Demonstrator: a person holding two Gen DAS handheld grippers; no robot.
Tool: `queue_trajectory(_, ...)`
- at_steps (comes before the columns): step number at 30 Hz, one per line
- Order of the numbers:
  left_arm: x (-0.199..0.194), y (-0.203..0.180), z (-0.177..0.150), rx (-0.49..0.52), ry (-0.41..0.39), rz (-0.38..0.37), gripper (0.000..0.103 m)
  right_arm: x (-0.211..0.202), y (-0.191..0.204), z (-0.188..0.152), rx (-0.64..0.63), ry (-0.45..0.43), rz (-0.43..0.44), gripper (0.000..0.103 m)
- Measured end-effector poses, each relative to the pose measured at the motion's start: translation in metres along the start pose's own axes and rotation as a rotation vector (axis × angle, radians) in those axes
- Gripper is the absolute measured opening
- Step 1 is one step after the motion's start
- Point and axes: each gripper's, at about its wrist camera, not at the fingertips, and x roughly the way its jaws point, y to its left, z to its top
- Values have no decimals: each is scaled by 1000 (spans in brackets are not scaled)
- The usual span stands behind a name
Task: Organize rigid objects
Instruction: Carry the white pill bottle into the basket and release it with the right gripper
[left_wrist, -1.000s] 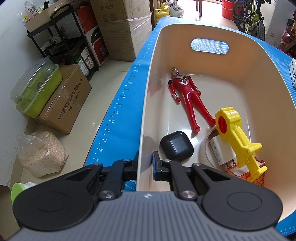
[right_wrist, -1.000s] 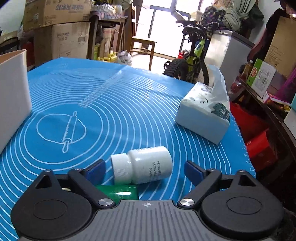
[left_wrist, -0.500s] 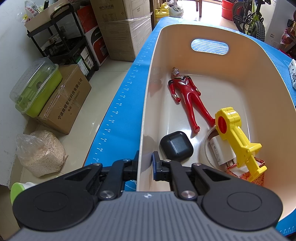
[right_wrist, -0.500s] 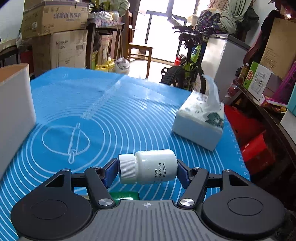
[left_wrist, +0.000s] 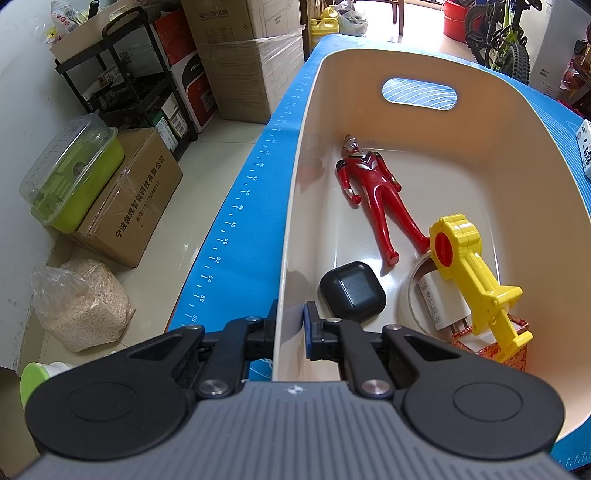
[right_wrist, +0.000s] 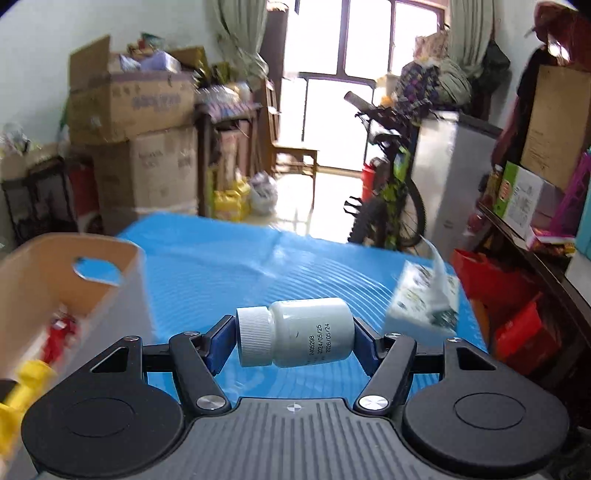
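Blue mat (right_wrist: 229, 258) covers the table; on it sits the beige bin (left_wrist: 480, 122) at the left edge, a tissue box (right_wrist: 421, 314) far right.

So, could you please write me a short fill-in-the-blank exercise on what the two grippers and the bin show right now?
1. The right gripper is shut on a white ____ lying sideways.
2. The left gripper clamps the bin by its ____.
3. The figure lying in the bin is coloured ____.
4. The black case lies inside the ____.

Missing words: bottle; wall; red; bin
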Motion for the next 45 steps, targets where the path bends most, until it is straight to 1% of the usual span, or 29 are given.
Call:
queue_trajectory(3, 0, 0, 0, 2, -1, 1, 12, -14, 23, 9, -12, -36, 69, 69)
queue_trajectory(6, 0, 0, 0, 1, -1, 1, 12, -25, 48, 13, -42, -53, 143, 69)
queue_trajectory(11, 0, 1, 0, 1, -1, 1, 12, -32, 97, 7, -142, -15, 254, 69)
queue_trajectory(13, 0, 0, 0, 1, -1, 2, 12, -31, 114, 0, -187, 14, 277, 69)
queue_trajectory(16, 0, 1, 0, 2, -2, 2, 12, -30, 134, -10, -250, 51, 278, 68)
queue_trajectory(18, 0, 1, 0, 1, -2, 1, 12, -32, 143, -13, -277, 50, 277, 68)
queue_trajectory(20, 0, 0, 0, 3, -2, 2, 12, -35, 148, -13, -308, 45, 260, 68)
queue_trajectory(23, 0, 0, 0, 2, -2, 2, 12, -35, 146, -10, -300, 39, 264, 67)
queue_trajectory(26, 0, 1, 0, 2, -2, 3, 12, -38, 144, -9, -291, 36, 274, 67)
queue_trajectory(29, 0, 0, 0, 3, -2, 3, 12, -43, 144, -8, -288, 15, 283, 67)
queue_trajectory(32, 0, 1, 0, 3, -2, 3, 12, -48, 146, -6, -282, 3, 312, 67)
queue_trajectory(37, 0, 1, 0, 3, -2, 3, 12, -46, 159, -11, -309, 37, 363, 67)
queue_trajectory(40, 0, 1, 0, 3, -2, 3, 12, -40, 167, -18, -340, 80, 380, 67)
queue_trajectory(45, 0, 1, 0, 4, -2, 3, 12, -35, 173, -29, -358, 144, 398, 64)
